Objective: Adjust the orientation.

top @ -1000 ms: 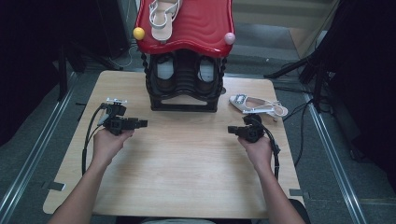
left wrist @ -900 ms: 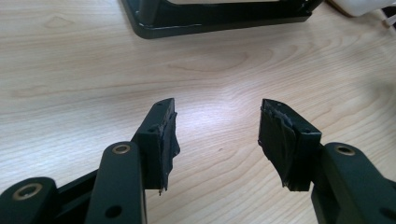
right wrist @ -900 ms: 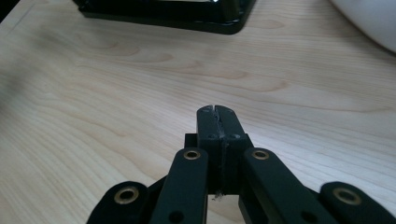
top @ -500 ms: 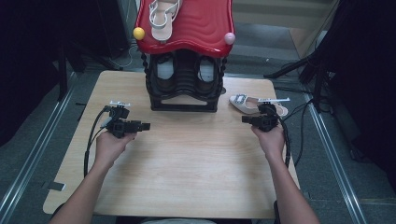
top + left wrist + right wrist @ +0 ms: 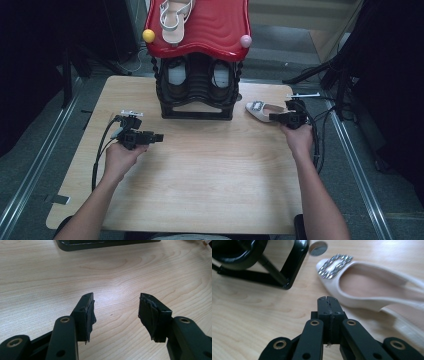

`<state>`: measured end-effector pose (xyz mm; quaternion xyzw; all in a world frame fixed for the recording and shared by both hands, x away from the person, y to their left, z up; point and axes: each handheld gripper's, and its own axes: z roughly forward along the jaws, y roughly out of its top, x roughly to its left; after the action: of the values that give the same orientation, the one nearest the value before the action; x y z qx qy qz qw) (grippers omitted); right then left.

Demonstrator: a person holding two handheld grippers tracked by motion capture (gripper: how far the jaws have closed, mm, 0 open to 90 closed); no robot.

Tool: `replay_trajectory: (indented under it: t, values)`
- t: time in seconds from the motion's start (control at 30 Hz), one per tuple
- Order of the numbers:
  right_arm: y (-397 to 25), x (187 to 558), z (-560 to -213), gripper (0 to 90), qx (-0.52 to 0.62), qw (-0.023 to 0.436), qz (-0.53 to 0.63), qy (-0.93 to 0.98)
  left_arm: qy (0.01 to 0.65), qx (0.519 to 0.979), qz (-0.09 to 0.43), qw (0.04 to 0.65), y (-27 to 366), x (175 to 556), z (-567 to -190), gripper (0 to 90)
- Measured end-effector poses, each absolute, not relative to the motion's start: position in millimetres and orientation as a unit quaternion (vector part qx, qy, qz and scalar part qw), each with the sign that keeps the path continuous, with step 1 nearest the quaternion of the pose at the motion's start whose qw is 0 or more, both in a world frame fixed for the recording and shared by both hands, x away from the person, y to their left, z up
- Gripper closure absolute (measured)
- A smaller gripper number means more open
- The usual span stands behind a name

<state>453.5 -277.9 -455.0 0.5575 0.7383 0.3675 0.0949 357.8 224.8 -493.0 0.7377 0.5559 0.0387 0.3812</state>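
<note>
A white slingback shoe (image 5: pixel 263 111) with a jewelled buckle (image 5: pixel 335 265) lies on the wooden table (image 5: pixel 200 170), right of the rack's foot. My right gripper (image 5: pixel 274 118) is shut and empty, its tips just short of the shoe's (image 5: pixel 372 287) near side. In the right gripper view the right gripper (image 5: pixel 328 300) has its jaws pressed together. My left gripper (image 5: pixel 158 137) is held over the table's left part, pointing right. In its own view the left gripper (image 5: pixel 115 306) is open over bare wood.
A black shoe rack (image 5: pixel 200 85) with a red wavy top (image 5: pixel 215 25) stands at the table's back middle. A pair of dark shoes (image 5: pixel 176 80) sits inside; a white sandal (image 5: pixel 174 15) lies on top. Cables trail from both grippers.
My right gripper has moved away from me and to the right, up to the white shoe. The left gripper has stayed almost where it was.
</note>
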Motion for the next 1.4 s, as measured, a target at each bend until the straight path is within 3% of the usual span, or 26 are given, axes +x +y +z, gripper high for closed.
replay_trajectory:
  t: [0.4,0.63,0.83,1.1,1.4]
  values:
    - [-306.4,474.9,-441.5,90.0,0.583,0.108,0.38,0.71,0.544,0.75,0.038,0.374,219.1,357.9,-496.0,46.9]
    - [-332.3,480.5,-452.4,90.0,0.611,0.105,0.381,0.686,0.54,0.756,0.038,0.369,217.2,358.1,-497.5,47.2]
    - [-343.6,481.6,-455.9,90.0,0.621,0.132,0.365,0.681,0.538,0.758,0.041,0.366,216.1,358.6,-499.0,47.3]
    - [-333.2,491.9,-477.0,90.0,0.618,0.104,0.34,0.701,0.537,0.761,0.039,0.361,214.5,359.4,-501.3,47.4]
    - [-326.9,492.3,-476.7,90.0,0.622,0.082,0.332,0.704,0.537,0.761,0.037,0.362,214.4,359.9,-502.1,47.3]
